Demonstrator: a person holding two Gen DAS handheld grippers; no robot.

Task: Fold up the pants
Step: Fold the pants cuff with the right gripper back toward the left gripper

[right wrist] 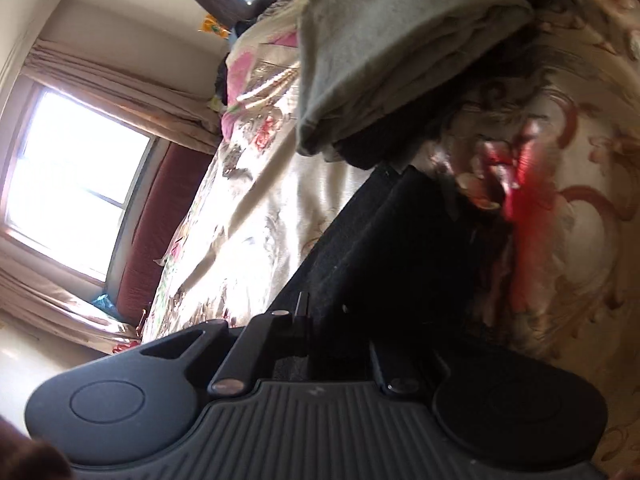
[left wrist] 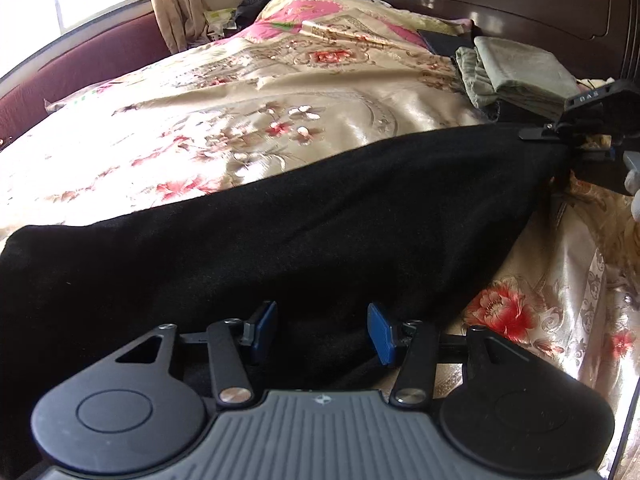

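Left wrist view: left tongs (left wrist: 322,330) hang spread over the black pants (left wrist: 280,232), pads not pressing. Pants lie across the bed (left wrist: 240,92). At their far end, right tongs (left wrist: 560,140) pinch the cloth, beside folded green clothes (left wrist: 516,72).

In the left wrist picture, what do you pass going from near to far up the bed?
Left tongs → black pants → flowery bedspread → dark headboard.
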